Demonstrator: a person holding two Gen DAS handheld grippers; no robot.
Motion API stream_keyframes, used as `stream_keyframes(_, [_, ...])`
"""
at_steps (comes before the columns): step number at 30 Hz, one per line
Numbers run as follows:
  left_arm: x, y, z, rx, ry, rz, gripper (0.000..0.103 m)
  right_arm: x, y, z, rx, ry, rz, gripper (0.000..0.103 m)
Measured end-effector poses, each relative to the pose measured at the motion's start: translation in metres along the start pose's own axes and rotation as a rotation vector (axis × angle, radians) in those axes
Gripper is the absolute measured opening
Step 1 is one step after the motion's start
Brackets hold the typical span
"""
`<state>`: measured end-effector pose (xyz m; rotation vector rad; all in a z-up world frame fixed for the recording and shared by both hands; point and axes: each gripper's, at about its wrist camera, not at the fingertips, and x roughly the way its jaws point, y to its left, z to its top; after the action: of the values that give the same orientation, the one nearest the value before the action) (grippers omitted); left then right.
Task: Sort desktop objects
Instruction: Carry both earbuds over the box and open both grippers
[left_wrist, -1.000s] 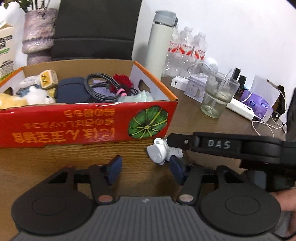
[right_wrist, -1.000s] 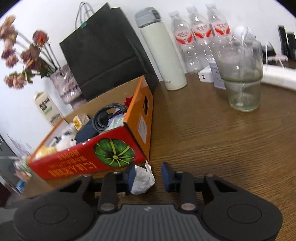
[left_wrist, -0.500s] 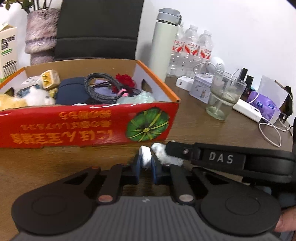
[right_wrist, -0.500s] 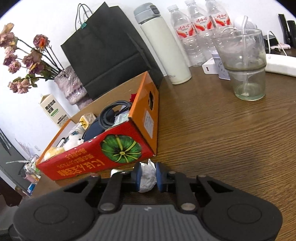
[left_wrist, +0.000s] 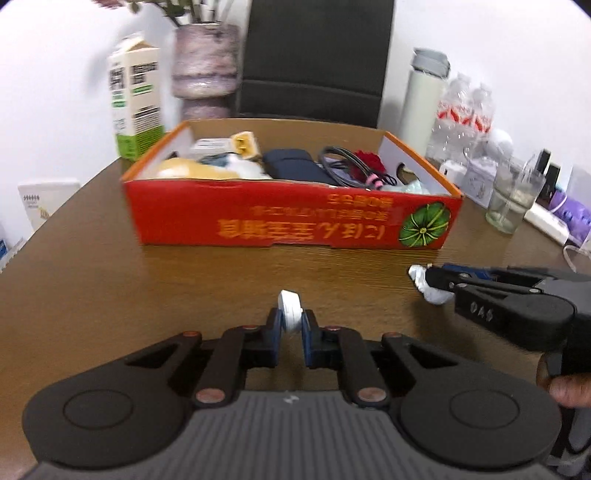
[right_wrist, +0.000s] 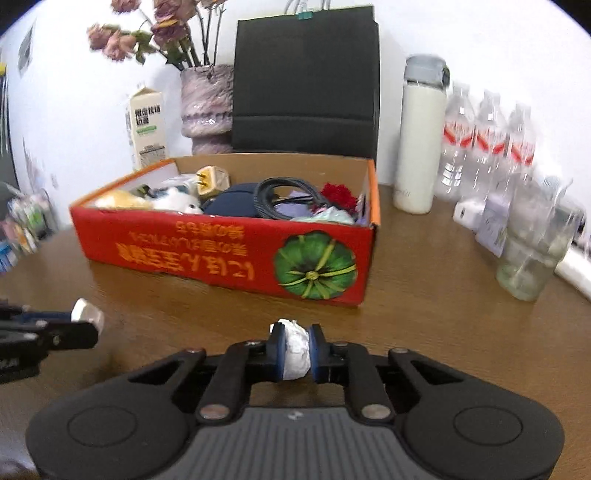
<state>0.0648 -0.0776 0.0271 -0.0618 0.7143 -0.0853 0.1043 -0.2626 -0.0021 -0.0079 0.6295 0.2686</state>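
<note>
Now that both fingers have clamped down, our left gripper (left_wrist: 291, 322) holds the white disc (left_wrist: 289, 311), right gripper (right_wrist: 294, 349) the crumpled paper (right_wrist: 294, 350), both lifted off the desk (left_wrist: 110, 280), so the red box (right_wrist: 221, 254) is next.

Wood-grain table (right_wrist: 424, 332), glossy; printed cardboard box (right_wrist: 221, 254); crumpled paper wad (right_wrist: 295, 349).

Light: bright and even on my feeds, white wall (left_wrist: 480, 44) washed out
Blur: bottles (right_wrist: 487, 147) smeared
Edges: table (left_wrist: 92, 280) rim bows
</note>
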Motion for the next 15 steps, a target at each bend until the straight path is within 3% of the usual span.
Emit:
stream_keyframes(3, [-0.024, 0.016, -0.005, -0.025, -0.03, -0.011, 0.012, -0.022, 0.003, -0.003, 0.069, -0.029, -0.007, 0.001])
stream_keyframes(10, [-0.084, 0.041, -0.02, -0.031, -0.127, -0.1, 0.012, -0.097, 0.06, -0.024, 0.058, -0.158, -0.013, 0.001])
stream_keyframes(15, [-0.105, 0.053, -0.042, -0.021, -0.135, -0.154, 0.012, -0.134, 0.095, -0.043, 0.078, -0.198, -0.019, 0.001])
